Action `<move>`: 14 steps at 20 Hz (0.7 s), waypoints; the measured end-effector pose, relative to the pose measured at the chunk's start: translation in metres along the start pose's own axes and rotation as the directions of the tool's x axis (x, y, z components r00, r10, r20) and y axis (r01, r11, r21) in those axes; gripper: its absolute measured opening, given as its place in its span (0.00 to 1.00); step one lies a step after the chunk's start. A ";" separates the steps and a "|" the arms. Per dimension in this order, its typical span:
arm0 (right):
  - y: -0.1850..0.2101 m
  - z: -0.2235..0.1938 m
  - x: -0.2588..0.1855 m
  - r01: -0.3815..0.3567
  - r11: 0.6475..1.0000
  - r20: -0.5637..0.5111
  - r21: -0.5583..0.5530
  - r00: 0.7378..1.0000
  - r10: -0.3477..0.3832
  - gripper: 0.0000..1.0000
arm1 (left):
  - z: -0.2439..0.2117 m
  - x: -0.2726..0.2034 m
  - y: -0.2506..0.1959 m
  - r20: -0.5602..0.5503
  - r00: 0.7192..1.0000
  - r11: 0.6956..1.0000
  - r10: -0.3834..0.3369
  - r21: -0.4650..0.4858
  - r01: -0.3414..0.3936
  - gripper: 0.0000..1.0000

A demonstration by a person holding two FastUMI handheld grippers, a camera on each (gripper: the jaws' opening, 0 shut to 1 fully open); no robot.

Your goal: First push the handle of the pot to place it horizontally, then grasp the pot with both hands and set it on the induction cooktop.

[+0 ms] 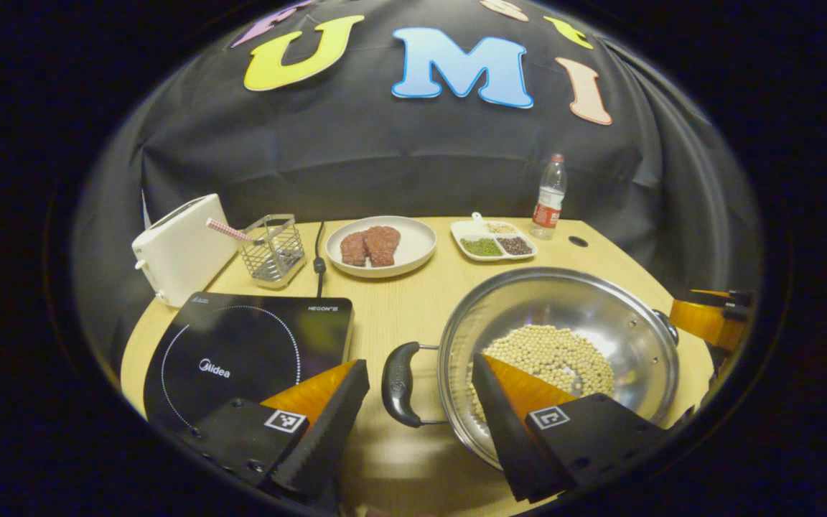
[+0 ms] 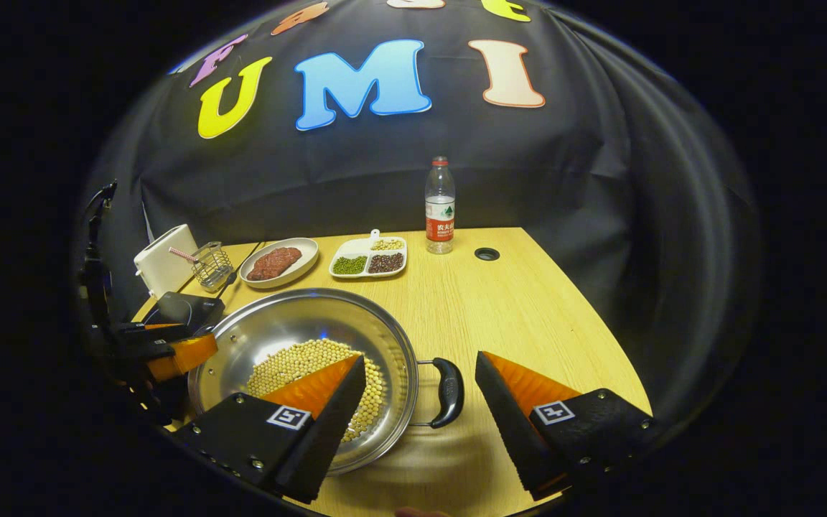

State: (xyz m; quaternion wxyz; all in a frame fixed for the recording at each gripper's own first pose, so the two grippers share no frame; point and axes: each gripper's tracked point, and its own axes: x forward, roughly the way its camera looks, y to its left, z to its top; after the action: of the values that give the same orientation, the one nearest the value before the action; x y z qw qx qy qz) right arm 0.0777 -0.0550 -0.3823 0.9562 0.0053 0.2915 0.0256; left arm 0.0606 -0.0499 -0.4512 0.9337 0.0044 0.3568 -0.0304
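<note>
While a meat plate (image 1: 380,246), toaster (image 1: 180,248) and utensil rack (image 1: 273,250) stand beyond, both grippers gape, released; left gripper (image 1: 421,377) straddles the pot's (image 1: 571,309) handle (image 1: 400,383); right gripper (image 2: 421,373) brackets the opposite handle (image 2: 448,392); induction cooktop (image 1: 241,348) just beside the left finger.

Open right tongs (image 2: 419,402) straddle the pot's (image 2: 291,337) side handle (image 2: 448,392).

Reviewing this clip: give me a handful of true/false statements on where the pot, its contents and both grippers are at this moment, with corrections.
1. The pot sits on the induction cooktop. False: it rests on the table beside it.
2. The pot holds pale beans. True.
3. The left gripper is clamped on a pot handle. False: its jaws are open, straddling the handle.
4. The right gripper has open jaws. True.
5. The plate is empty. False: it carries meat.
</note>
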 end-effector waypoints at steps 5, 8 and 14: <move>-0.005 -0.012 0.017 0.004 1.000 -0.032 -0.030 0.999 -0.005 0.97 | -0.020 0.014 0.002 -0.036 0.999 1.000 0.005 0.007 -0.005 0.97; -0.011 -0.020 0.028 0.017 1.000 -0.050 -0.015 0.999 -0.018 0.97 | -0.027 0.018 0.001 -0.041 0.999 1.000 0.007 0.006 -0.006 0.97; -0.013 -0.045 0.045 0.021 1.000 -0.100 -0.001 0.995 -0.021 0.97 | -0.030 0.031 -0.011 -0.032 0.999 1.000 -0.008 0.029 0.009 1.00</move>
State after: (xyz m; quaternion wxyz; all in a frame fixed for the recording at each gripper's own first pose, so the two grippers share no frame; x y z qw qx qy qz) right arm 0.0904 -0.0663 -0.4451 0.9407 0.0010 0.3390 0.0160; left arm 0.0628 -0.0611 -0.4941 0.9275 0.0171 0.3712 -0.0394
